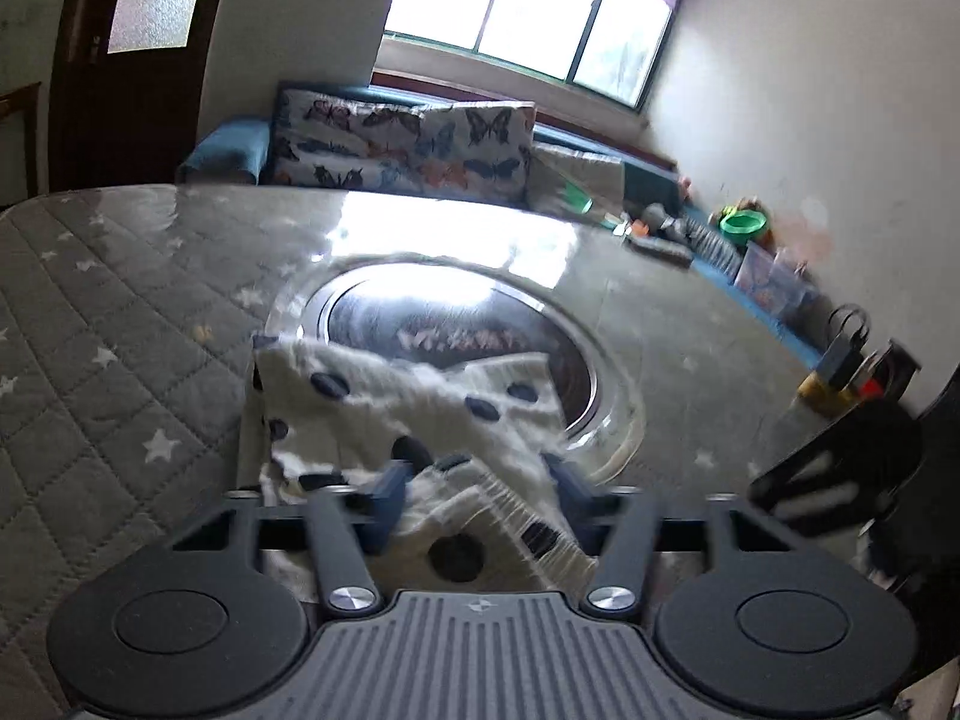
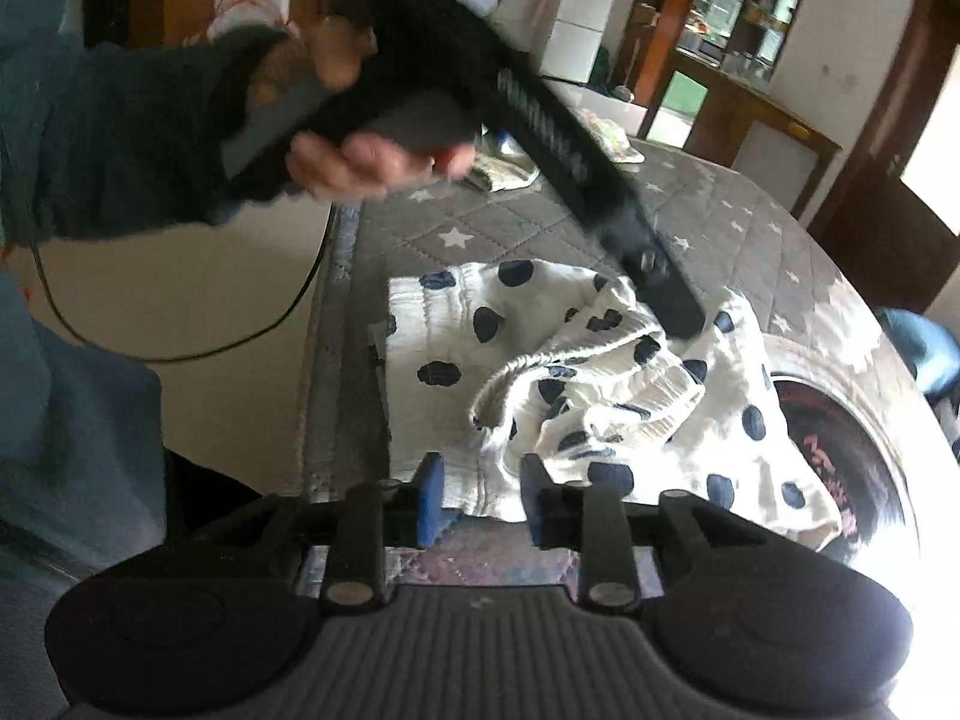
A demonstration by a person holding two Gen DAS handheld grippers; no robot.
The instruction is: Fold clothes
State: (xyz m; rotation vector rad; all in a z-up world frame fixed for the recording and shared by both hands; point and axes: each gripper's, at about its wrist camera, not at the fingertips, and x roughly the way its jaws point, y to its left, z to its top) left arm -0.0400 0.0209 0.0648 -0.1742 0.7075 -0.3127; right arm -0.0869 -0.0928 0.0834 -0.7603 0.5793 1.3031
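- Left gripper (image 1: 474, 474): its jaws stand moderately apart with the white, dark-dotted garment (image 1: 408, 420) lying between and under the blue fingertips (image 1: 390, 480). Motion blur hides the contact, so whether any cloth is pinched cannot be told.
- Right gripper (image 2: 480, 480): its jaws are partly open, and the near hem of the garment (image 2: 600, 384) lies just ahead of and partly between the blue fingertips (image 2: 431, 498). No fold of cloth is clearly clamped.
- Position of the garment: it lies rumpled on the grey star-quilted table cover (image 1: 90, 330), directly forward of both grippers. Its far edge, seen from the left gripper, overlaps the round glass-and-metal disc (image 1: 480, 324) set in the table.
- Long axis, judged from the right wrist view: the cloth runs across the right gripper's line of sight, from a flat, already doubled panel at its forward left to a bunched, ribbed waistband (image 2: 576, 360) and loose part at its forward right.
- Left gripper as seen from the right (image 2: 666, 294): it comes down onto the garment's far middle, beyond the waistband, held by the person's left hand (image 2: 360, 162).
- Governing relation, as a judgement: the bunched part lies between the two grippers, closer to the left one. The right one is nearer the hem, so spreading probably calls for both.
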